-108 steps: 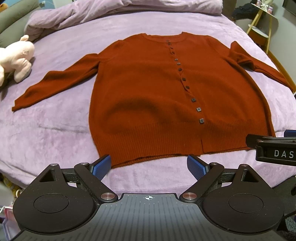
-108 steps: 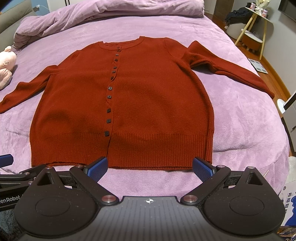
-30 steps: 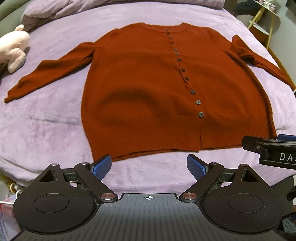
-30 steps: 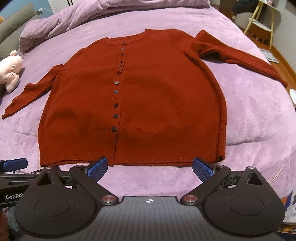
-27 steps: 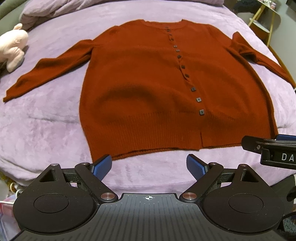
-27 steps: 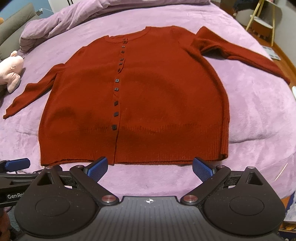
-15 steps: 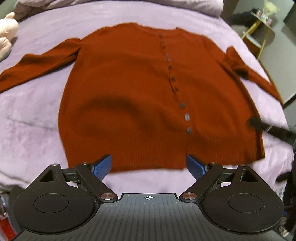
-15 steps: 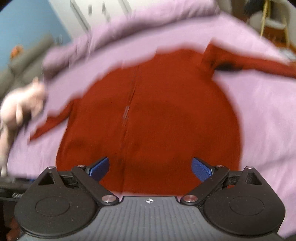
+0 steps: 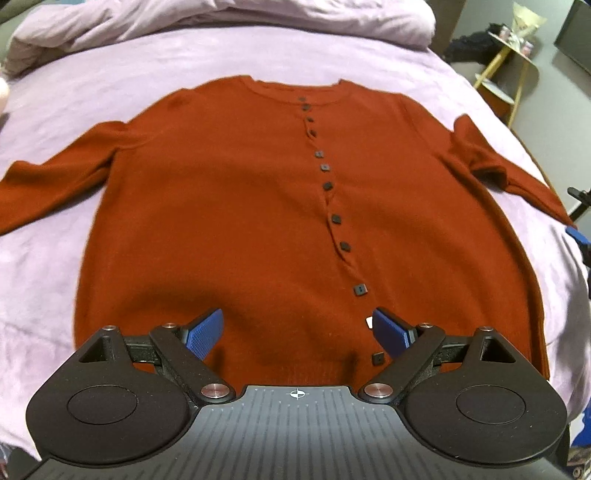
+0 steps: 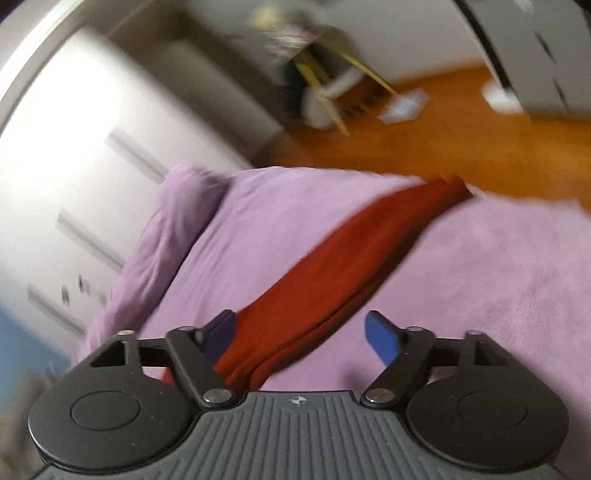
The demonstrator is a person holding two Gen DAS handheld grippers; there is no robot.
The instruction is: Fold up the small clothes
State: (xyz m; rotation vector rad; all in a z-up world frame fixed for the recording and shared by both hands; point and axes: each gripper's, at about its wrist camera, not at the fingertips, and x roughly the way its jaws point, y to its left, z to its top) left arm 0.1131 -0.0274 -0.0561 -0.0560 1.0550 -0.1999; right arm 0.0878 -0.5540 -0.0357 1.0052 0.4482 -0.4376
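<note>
A rust-red buttoned cardigan [image 9: 229,206] lies flat, front up, on the purple bed [image 9: 44,295], both sleeves spread out. My left gripper [image 9: 297,330] is open and empty, hovering over the lower body near the hem and the button row [image 9: 334,219]. My right gripper [image 10: 301,332] is open and empty, over the cardigan's right sleeve [image 10: 343,258], which runs between its blue fingers [image 10: 382,336] toward the bed's edge. The right wrist view is blurred.
A bunched purple duvet [image 9: 221,18] lies along the head of the bed. A yellow-legged side table [image 9: 513,74] stands on the wooden floor [image 10: 461,147] to the right, beyond the bed edge. White closet doors [image 10: 74,166] stand behind.
My left gripper moved forward over the hem. My right gripper swung fast to the right, from facing the cardigan's body to hovering over the right sleeve. Both stayed open.
</note>
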